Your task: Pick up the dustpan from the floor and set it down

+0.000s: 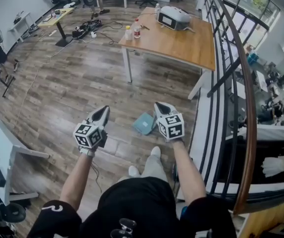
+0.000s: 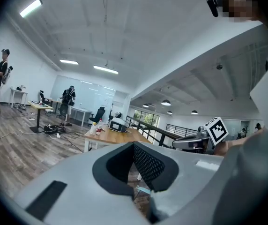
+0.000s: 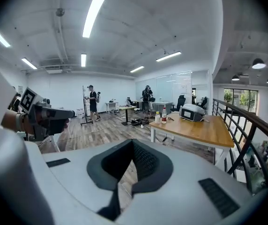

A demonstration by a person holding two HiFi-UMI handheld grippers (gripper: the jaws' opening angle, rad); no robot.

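Left claw [image 1: 101,114]: clenched, empty, held well above the floor [image 1: 57,98]. Dustpan [image 1: 144,123]: teal, lay flat on the floor between the claws, just beside the right claw [image 1: 161,107], touched by neither. Right claw: clenched on nothing. Judged: either the lift was not begun or the set-down was finished; couldn't settle which. Only the head view showed the whole dustpan. The left gripper view caught a teal sliver below its jaws. The right gripper view showed none.
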